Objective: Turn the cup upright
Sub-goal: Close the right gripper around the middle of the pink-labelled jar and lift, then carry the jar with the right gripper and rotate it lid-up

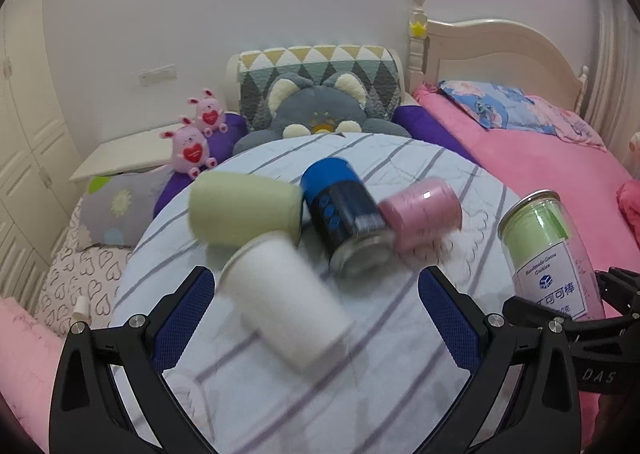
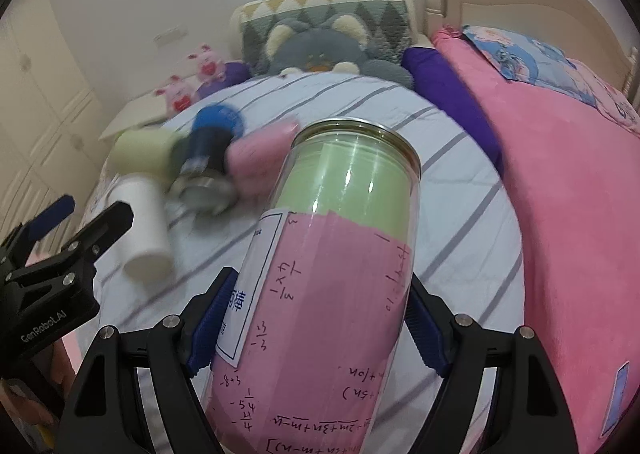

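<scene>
Right gripper (image 2: 304, 330): clamped on the clear jar (image 2: 340, 238), blue pads pressed against both sides of its lower body.
Clear jar: held off the bed, tilted a little with its metal-rimmed end pointing away – green and pink paper showed inside.
Left gripper (image 1: 316, 314): jaws spread wide, holding nothing.
White cup (image 1: 286, 302): lay on its side on the striped sheet (image 1: 400, 354), between the left gripper's fingers, touching neither pad.
Green cup (image 1: 244, 209): on its side, just behind the white one.
Blue can (image 1: 344, 209): tipped over, between the green cup and the pink cup (image 1: 420, 209).
Pink cup: also on its side – blurred.
Backdrop: grey plush toy (image 1: 316, 113) beyond the sheet.
</scene>
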Demonstrator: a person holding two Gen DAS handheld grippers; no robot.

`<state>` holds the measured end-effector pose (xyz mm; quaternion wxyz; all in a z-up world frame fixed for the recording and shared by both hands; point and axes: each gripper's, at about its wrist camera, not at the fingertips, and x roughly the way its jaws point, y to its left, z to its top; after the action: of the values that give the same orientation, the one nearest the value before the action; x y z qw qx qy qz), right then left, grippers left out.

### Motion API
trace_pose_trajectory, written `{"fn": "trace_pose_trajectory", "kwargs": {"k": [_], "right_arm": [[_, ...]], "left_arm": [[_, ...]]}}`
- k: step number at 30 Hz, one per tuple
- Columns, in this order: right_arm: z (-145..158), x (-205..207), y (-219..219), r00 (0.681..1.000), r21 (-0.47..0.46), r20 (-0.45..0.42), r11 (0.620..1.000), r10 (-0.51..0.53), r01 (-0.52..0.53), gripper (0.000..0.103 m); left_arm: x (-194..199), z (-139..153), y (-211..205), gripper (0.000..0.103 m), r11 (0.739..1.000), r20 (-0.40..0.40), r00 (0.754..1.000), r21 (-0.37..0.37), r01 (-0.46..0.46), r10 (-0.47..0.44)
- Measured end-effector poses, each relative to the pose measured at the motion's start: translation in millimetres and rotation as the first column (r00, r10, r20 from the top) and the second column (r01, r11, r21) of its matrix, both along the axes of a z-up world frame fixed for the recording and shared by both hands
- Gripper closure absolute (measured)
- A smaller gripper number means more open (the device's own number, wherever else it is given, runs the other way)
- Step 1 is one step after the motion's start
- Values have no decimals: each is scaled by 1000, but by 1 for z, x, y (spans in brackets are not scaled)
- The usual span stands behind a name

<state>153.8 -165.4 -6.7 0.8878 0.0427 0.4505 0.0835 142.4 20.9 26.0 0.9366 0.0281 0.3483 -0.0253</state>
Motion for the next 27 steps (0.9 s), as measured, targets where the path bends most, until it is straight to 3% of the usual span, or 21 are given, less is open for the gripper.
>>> {"fn": "trace_pose_trajectory", "kwargs": {"k": [7, 16, 27], "right_arm": [[-17, -45, 21, 996, -32, -38, 997, 75, -76, 23], [-44, -73, 51, 982, -47, -103, 985, 158, -164, 22], [-34, -84, 54, 988, -62, -53, 987, 142, -146, 20]], "left_arm": [[-51, -13, 15, 0, 999, -17, 999, 14, -34, 35], [-85, -31, 33, 0, 997, -55, 995, 1, -82, 82], [-95, -30, 35, 0, 995, -53, 994, 8, -98, 98]]}}
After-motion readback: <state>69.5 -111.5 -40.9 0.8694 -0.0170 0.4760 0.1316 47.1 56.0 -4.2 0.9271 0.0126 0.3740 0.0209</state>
